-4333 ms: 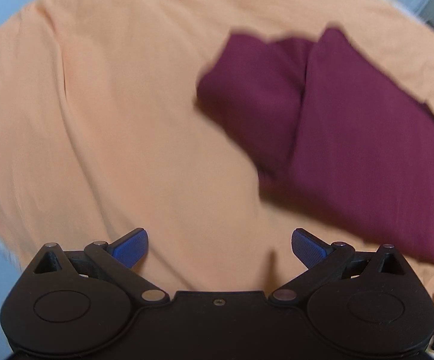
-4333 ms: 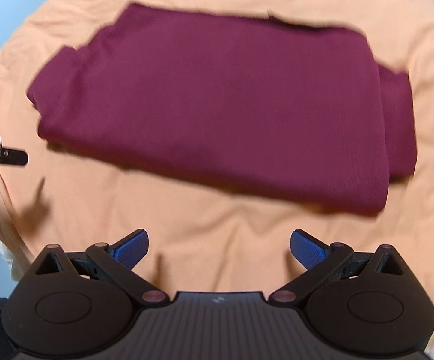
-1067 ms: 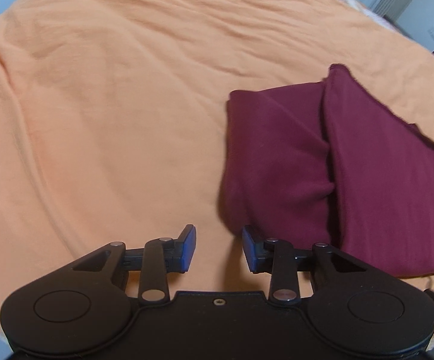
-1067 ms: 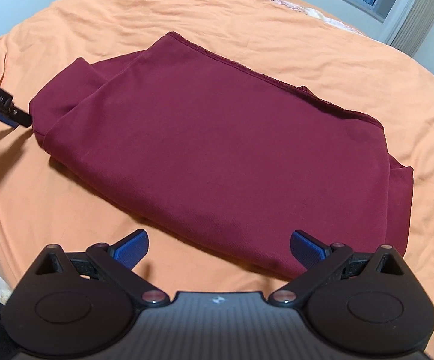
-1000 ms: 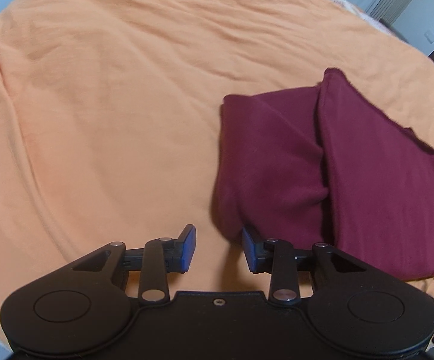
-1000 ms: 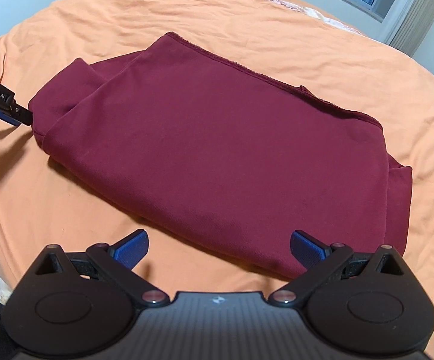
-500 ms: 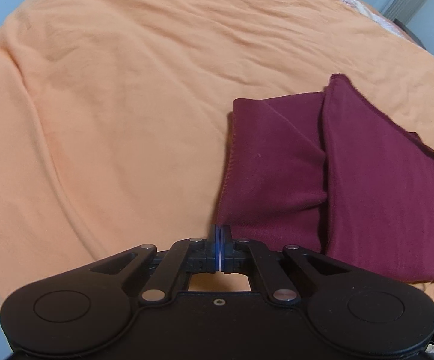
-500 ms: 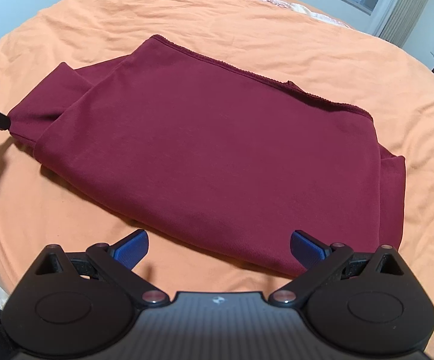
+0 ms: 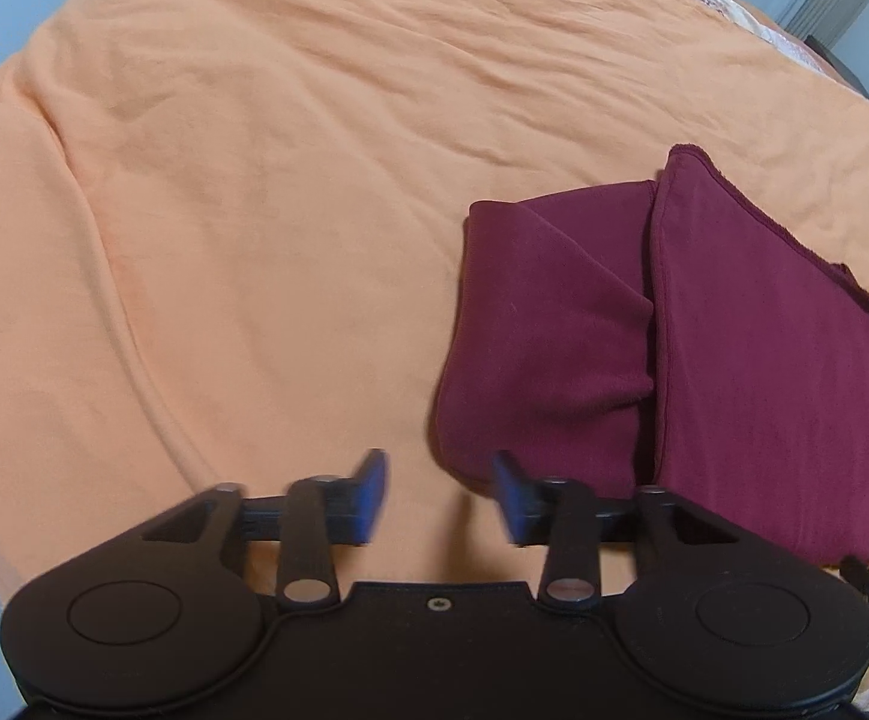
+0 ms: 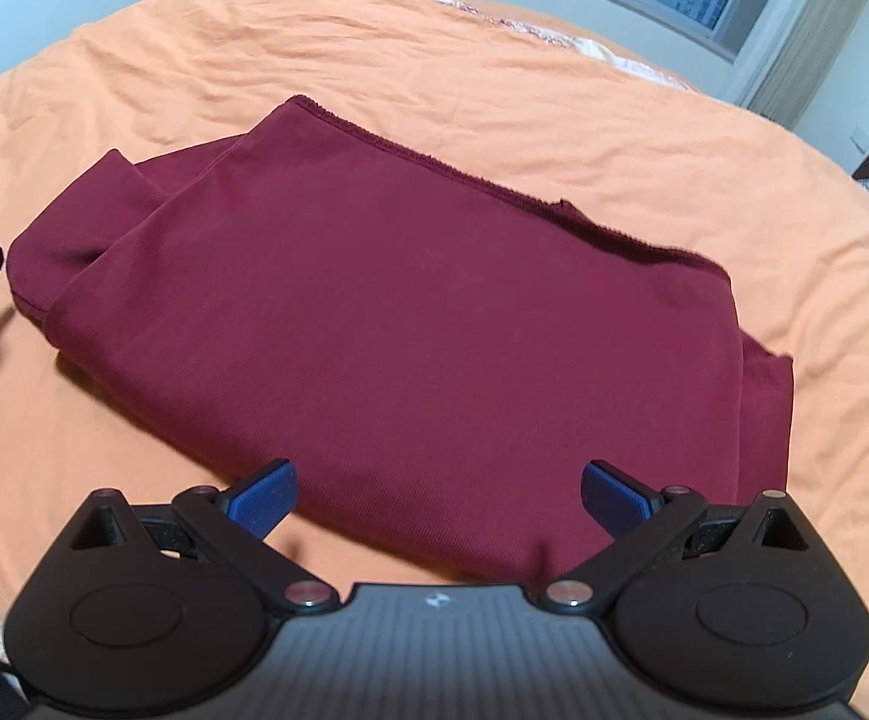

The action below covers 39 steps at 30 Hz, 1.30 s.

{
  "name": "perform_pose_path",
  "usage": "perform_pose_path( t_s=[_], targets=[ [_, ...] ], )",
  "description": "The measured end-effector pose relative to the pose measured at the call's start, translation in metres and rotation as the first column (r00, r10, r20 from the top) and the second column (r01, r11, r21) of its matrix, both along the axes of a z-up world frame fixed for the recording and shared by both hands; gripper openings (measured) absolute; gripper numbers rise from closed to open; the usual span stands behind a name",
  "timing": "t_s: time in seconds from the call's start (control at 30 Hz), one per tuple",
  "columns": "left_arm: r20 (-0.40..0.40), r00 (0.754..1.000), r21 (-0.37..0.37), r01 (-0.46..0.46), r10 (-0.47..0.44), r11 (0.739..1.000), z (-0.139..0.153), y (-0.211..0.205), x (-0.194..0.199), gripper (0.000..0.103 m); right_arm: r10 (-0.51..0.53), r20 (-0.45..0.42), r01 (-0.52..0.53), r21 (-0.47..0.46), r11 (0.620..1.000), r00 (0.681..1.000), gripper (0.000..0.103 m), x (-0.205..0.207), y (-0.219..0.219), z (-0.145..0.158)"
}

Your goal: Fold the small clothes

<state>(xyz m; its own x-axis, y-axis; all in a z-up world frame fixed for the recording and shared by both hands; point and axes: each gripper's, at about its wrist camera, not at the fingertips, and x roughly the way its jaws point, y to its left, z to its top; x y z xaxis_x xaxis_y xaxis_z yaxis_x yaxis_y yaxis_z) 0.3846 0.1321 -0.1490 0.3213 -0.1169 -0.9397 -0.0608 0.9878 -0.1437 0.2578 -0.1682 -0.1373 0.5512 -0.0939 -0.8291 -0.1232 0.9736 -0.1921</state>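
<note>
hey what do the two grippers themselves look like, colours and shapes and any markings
Both are black plastic. The left gripper and right gripper each have two round discs at the base, jointed linkage arms with silver pins, and blue pads on the fingers. The right body is ribbed with a small pale logo; the left body is smooth with a centre screw.

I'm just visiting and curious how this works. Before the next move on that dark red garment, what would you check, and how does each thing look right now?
1. Left tool open: ok, blue fingers apart.
2. Left tool empty: ok, no cloth between the fingers; the maroon garment corner lies just ahead.
3. Right tool open and empty: ok, fingers spread wide over the near edge.
4. Garment flat on the orange bedcover: ok, folded into a rough rectangle.
5. Edges lined up: not ok, a lower layer sticks out at the left end and the right side.
6. Fold finished: cannot tell.
</note>
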Motion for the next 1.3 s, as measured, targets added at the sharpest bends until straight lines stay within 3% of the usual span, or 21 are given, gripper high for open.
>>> perform_pose_path(
  t_s=[0.03, 0.23, 0.33, 0.53, 0.63, 0.7, 0.83, 0.9, 0.97, 1.1, 1.23, 1.3],
  targets=[
    [0.000, 1.000, 0.009, 0.002, -0.002, 1.000, 0.002, -0.001, -0.002, 0.067, 0.003, 0.003, -0.003, -0.005, 1.000, 1.000, 0.103, 0.003, 0.000, -0.002],
    [-0.009, 1.000, 0.049, -0.004, 0.005, 0.999, 0.005, -0.009, -0.011, 0.092, 0.030, -0.005, -0.030, -0.047, 0.998, 1.000, 0.103, 0.025, 0.001, -0.015],
    [-0.023, 1.000, 0.094, 0.005, -0.003, 0.996, 0.004, -0.018, -0.015, 0.093, 0.052, -0.042, -0.054, -0.049, 0.997, 0.998, 0.103, 0.032, 0.001, -0.027],
    [-0.044, 0.999, 0.080, 0.016, -0.012, 0.997, 0.002, -0.032, -0.020, 0.100, 0.065, -0.103, -0.070, -0.039, 0.997, 0.993, 0.103, 0.037, -0.001, -0.047],
    [-0.066, 0.997, 0.014, 0.028, -0.027, 1.000, -0.003, -0.041, -0.023, 0.100, 0.031, -0.133, -0.034, -0.022, 0.999, 0.991, 0.103, 0.035, -0.005, -0.057],
    [-0.073, 0.997, -0.086, 0.023, -0.030, 0.996, -0.008, -0.045, -0.027, 0.100, 0.013, -0.125, -0.016, -0.024, 1.000, 0.992, 0.103, 0.029, -0.003, -0.061],
    [-0.071, 0.997, -0.315, -0.061, 0.041, 0.947, -0.023, -0.051, -0.034, 0.100, 0.056, -0.110, -0.067, -0.096, 0.993, 0.992, 0.103, 0.018, 0.006, -0.060],
    [-0.080, 0.993, -0.353, -0.108, 0.086, 0.929, -0.034, -0.055, -0.034, 0.100, 0.103, -0.117, -0.119, -0.133, 0.984, 0.988, 0.103, 0.014, 0.011, -0.060],
    [-0.081, 0.988, -0.340, -0.154, 0.134, 0.928, -0.044, -0.060, -0.034, 0.100, 0.137, -0.132, -0.157, -0.157, 0.975, 0.982, 0.103, 0.012, 0.013, -0.061],
    [-0.071, 0.979, -0.348, -0.202, 0.189, 0.916, -0.055, -0.066, -0.029, 0.094, 0.130, -0.178, -0.160, -0.163, 0.974, 0.975, 0.103, 0.008, 0.013, -0.067],
    [-0.036, 0.967, -0.380, -0.246, 0.252, 0.892, -0.054, -0.061, -0.027, 0.061, 0.123, -0.177, -0.151, -0.153, 0.977, 0.976, 0.103, 0.003, 0.010, -0.066],
    [-0.042, 0.958, -0.377, -0.279, 0.285, 0.883, -0.056, -0.057, -0.025, 0.054, 0.124, -0.179, -0.151, -0.149, 0.977, 0.976, 0.103, 0.002, 0.009, -0.066]
  ],
)
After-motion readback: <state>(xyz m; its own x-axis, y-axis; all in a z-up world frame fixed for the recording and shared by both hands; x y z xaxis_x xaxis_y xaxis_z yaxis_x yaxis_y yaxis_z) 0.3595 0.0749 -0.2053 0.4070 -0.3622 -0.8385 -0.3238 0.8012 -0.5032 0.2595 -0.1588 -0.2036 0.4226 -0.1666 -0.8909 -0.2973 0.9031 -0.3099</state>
